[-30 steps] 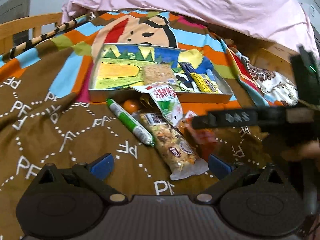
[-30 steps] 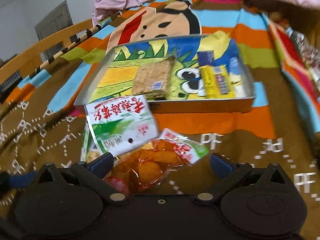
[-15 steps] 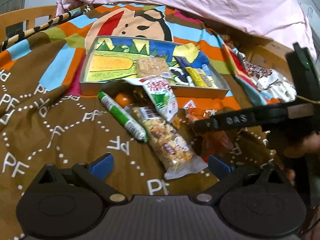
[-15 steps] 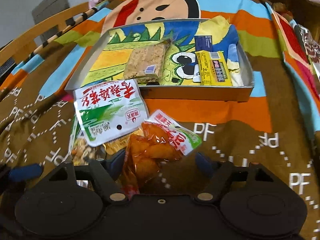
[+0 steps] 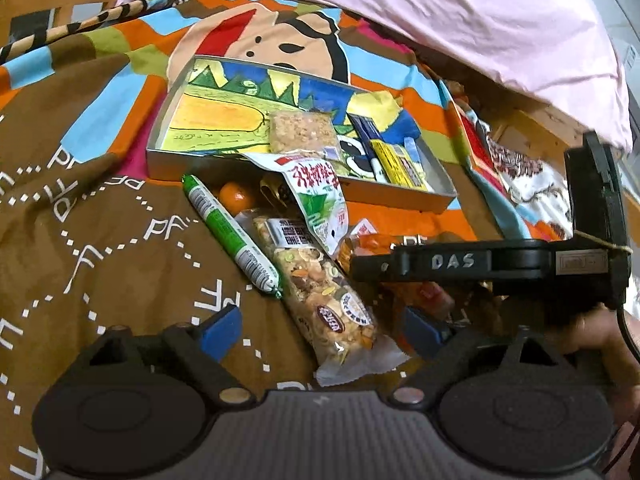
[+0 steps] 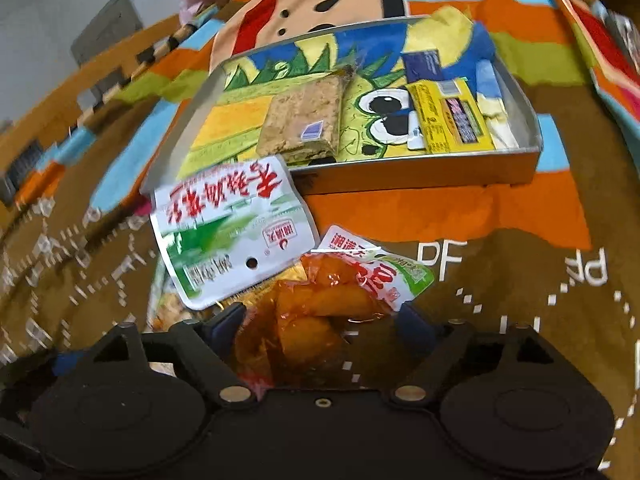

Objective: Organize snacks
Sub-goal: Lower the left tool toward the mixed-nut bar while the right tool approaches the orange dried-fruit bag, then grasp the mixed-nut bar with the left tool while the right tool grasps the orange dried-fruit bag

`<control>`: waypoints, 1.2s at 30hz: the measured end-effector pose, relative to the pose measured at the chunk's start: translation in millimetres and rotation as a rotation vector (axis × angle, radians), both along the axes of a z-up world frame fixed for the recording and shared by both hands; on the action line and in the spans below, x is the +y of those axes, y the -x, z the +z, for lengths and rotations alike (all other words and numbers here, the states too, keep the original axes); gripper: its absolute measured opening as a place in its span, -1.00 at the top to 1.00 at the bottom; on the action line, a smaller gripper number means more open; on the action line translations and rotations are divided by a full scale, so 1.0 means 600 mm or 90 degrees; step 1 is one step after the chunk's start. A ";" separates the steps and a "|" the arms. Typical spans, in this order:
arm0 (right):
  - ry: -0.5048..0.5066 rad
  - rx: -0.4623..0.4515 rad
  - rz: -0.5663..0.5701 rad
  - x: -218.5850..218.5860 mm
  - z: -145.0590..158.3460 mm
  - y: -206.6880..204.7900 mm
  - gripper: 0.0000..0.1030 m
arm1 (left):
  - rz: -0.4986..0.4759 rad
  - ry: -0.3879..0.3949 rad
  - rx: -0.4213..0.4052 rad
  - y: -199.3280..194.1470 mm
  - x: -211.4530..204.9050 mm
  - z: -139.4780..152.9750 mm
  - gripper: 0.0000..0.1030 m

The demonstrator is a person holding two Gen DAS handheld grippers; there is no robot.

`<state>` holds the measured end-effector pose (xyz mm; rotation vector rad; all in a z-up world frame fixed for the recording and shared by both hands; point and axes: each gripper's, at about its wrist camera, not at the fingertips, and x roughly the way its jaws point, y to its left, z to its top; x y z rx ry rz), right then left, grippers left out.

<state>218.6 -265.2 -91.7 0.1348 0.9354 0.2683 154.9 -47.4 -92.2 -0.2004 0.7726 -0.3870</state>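
A shallow metal tin (image 5: 396, 192) (image 6: 400, 178) with a cartoon lining holds a cereal bar (image 6: 306, 120), a yellow packet (image 6: 448, 116) and a dark blue packet (image 6: 422, 66). In front of it lie a green sausage stick (image 5: 230, 232), a nut bar (image 5: 324, 284), a small orange (image 5: 236, 196) and a white-green pouch (image 6: 228, 228) (image 5: 316, 200). My right gripper (image 6: 320, 320) is shut on an orange snack pouch (image 6: 316, 316), lifted a little. My left gripper (image 5: 320, 328) is open, low over the nut bar's near end.
The snacks lie on a brown and striped cartoon blanket (image 5: 100, 240). A pink sheet (image 5: 440, 12) bunches at the back. A wooden bed frame (image 5: 52, 0) runs along the left. More wrappers (image 5: 528, 176) lie to the right of the tin.
My right gripper closed on the orange pouch and lifted it toward the tin. The left gripper stayed open and shifted slightly.
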 end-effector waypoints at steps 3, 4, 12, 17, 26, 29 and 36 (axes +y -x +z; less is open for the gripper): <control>0.038 -0.006 0.011 0.006 0.008 0.007 -0.28 | -0.004 -0.005 0.010 -0.004 -0.003 -0.006 -0.54; 0.034 -0.004 0.011 0.003 0.010 0.009 -0.26 | -0.004 -0.003 0.014 -0.005 -0.003 -0.008 -0.50; 0.127 -0.011 0.057 0.005 0.036 0.055 -0.17 | -0.015 -0.002 0.018 -0.017 -0.020 -0.005 -0.20; 0.145 -0.005 0.068 -0.008 0.036 0.075 -0.19 | 0.006 0.002 0.052 -0.043 -0.025 -0.014 -0.20; 0.139 -0.025 0.053 -0.001 0.027 0.080 -0.44 | 0.027 0.008 0.076 -0.066 -0.028 -0.021 -0.23; 0.138 -0.029 0.037 0.003 0.022 0.080 -0.50 | 0.027 0.005 0.076 -0.063 -0.027 -0.020 -0.20; 0.137 -0.031 0.002 0.007 0.015 0.085 -0.49 | 0.055 0.037 0.103 -0.055 -0.011 -0.017 -0.02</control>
